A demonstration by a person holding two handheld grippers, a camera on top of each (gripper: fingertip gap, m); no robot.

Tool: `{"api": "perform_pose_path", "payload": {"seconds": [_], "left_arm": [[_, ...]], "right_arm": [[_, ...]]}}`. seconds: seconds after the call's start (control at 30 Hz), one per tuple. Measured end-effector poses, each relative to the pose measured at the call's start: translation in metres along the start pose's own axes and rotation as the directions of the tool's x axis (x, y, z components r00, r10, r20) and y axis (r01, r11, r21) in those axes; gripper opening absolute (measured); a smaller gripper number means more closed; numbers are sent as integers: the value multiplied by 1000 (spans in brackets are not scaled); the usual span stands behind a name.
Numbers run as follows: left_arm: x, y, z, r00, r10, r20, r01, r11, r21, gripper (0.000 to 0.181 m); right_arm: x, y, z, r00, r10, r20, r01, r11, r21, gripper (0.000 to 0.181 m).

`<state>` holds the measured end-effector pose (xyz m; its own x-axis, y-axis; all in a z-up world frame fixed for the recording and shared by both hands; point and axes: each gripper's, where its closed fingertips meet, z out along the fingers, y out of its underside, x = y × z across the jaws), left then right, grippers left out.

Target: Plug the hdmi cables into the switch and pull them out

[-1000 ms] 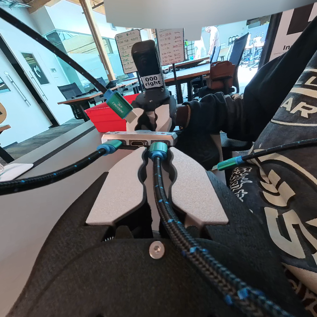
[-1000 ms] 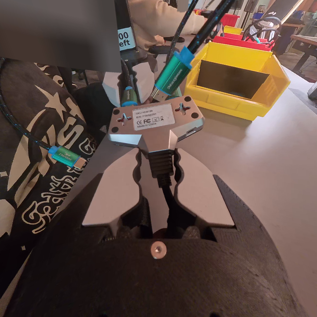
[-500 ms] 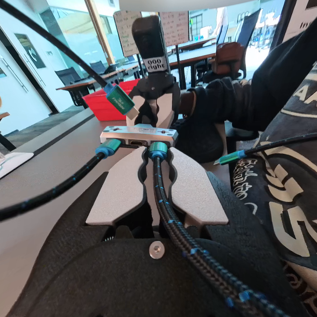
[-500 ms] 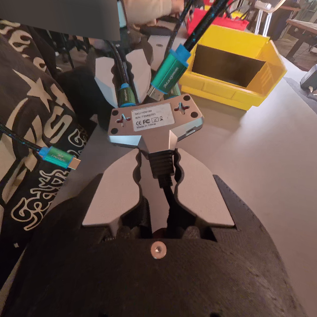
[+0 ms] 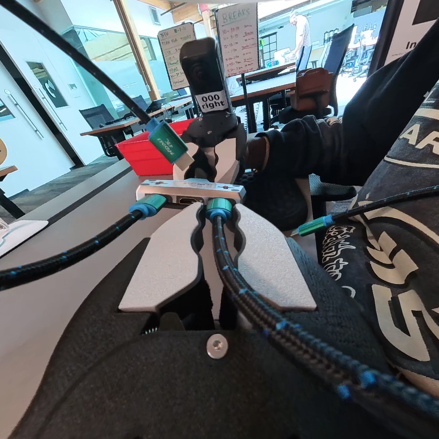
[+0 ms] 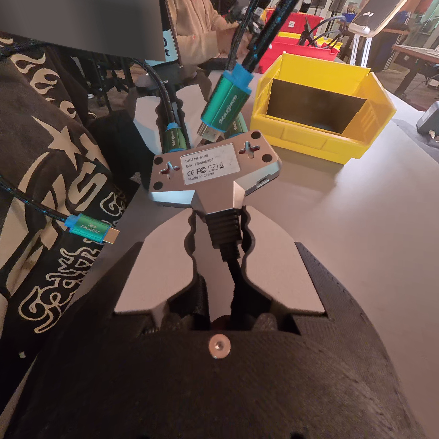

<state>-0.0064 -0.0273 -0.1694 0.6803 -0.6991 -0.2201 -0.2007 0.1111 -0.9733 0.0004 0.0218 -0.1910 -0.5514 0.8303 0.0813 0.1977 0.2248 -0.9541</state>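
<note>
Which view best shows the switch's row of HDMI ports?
The left wrist view: the switch faces it port side on, with two plugs in the outer ports and the middle port empty. The right wrist view shows only its labelled flat face; the ports face away.

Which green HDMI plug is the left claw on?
The plug in the switch's right-hand port, its cable pinched in the left claw. The left-port plug and two loose plugs aren't gripped.

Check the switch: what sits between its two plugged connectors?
An empty middle port on the switch, between the left connector and the one at the left tongs. The left wrist view shows it; no plug is in it.
</note>
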Motion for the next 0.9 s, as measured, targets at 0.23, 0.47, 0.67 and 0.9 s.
{"api": "perform_pose_path", "payload": {"seconds": [0.23,0.47,0.67,0.9], "left_arm": [[-6,-21,-8,999,-37,8,35,986,161,22],[-66,-68,-81,911,-257,322,1,782,623,30],[-82,-54,-80,869,-345,356,75,801,594,27],[-77,-39,-57,882,-217,419,22,906,422,28]], "right_arm": [[-4,-24,4,999,-35,-21,37,994,102,37],[22,-89,-33,986,0,-170,57,940,335,36],[69,-189,-118,940,107,-323,81,851,519,37],[132,-226,-252,713,194,-674,238,837,492,35]]}}
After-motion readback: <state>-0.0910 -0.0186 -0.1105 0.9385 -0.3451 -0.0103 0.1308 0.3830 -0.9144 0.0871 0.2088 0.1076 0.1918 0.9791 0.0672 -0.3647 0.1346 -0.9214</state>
